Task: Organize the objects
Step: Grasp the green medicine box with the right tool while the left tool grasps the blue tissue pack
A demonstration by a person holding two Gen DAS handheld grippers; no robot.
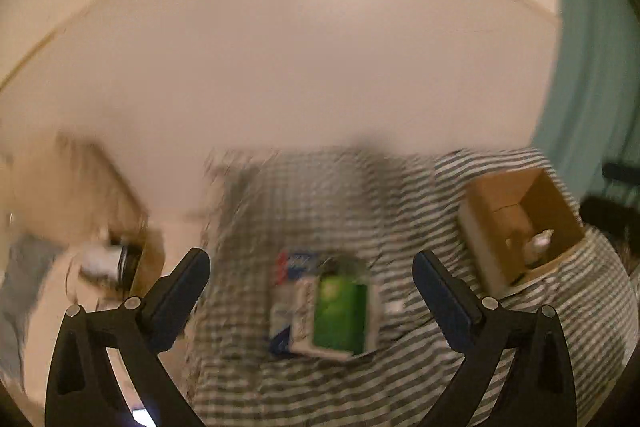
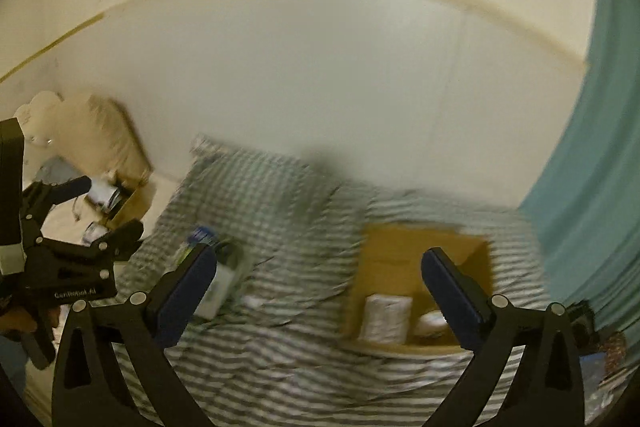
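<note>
Both views are blurred. My left gripper (image 1: 312,275) is open and empty above a small pile of packets on the striped bed cover (image 1: 320,387): a green and white box (image 1: 340,315) on top of blue and white packets (image 1: 294,265). An open cardboard box (image 1: 524,223) with white items inside stands to the right. My right gripper (image 2: 320,267) is open and empty, above the bed next to the cardboard box (image 2: 416,279), which holds white packets (image 2: 386,319). The left gripper (image 2: 104,207) shows at the left, open, near the pile (image 2: 216,275).
A checked pillow (image 2: 256,187) lies at the head of the bed against the pale wall. A second cardboard box (image 2: 128,195) with clutter sits on the floor at the left. A teal curtain (image 2: 592,187) hangs on the right.
</note>
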